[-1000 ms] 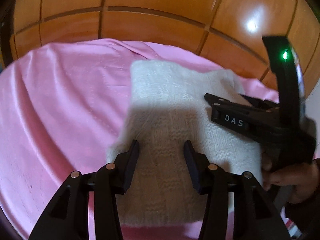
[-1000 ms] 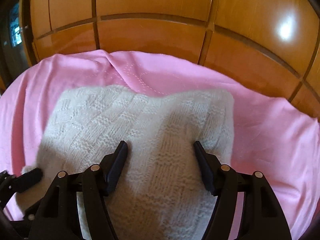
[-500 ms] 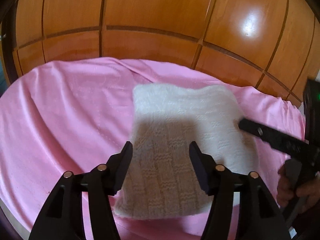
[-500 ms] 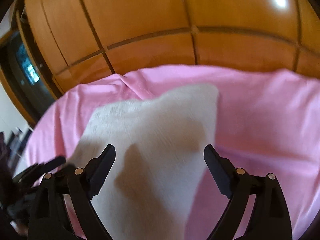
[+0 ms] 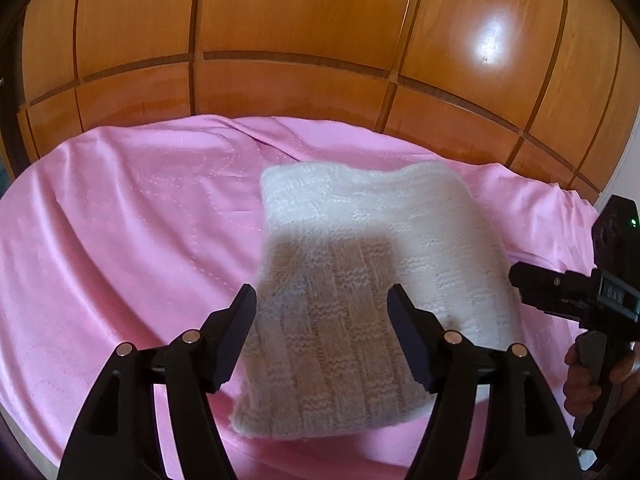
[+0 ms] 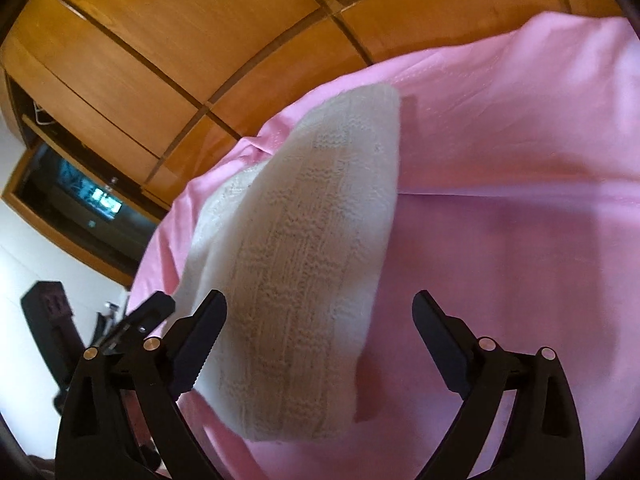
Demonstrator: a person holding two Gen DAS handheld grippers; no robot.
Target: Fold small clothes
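Note:
A folded white knitted garment (image 5: 352, 280) lies flat on the pink sheet (image 5: 132, 240); in the right wrist view the garment (image 6: 304, 272) runs up the left half of the picture. My left gripper (image 5: 321, 312) hovers over the garment's near half, its jaws still opening, with nothing pinched between them. My right gripper (image 6: 318, 320) hangs over the garment's right edge and the bare sheet, jaws spreading wide and empty. The right gripper also shows at the right edge of the left wrist view (image 5: 520, 274), beside the garment, held by a hand (image 5: 580, 376).
A glossy wooden panelled wall (image 5: 304, 40) rises right behind the sheet. In the right wrist view a dark recess with a lit screen (image 6: 96, 200) sits at the left, and the left gripper (image 6: 152, 312) shows there. Bare pink sheet (image 6: 520, 200) spreads to the right.
Both grippers let go of the garment and opened wider. The left one rose a little. The right one swung off to the right and rolled, so its view is tilted.

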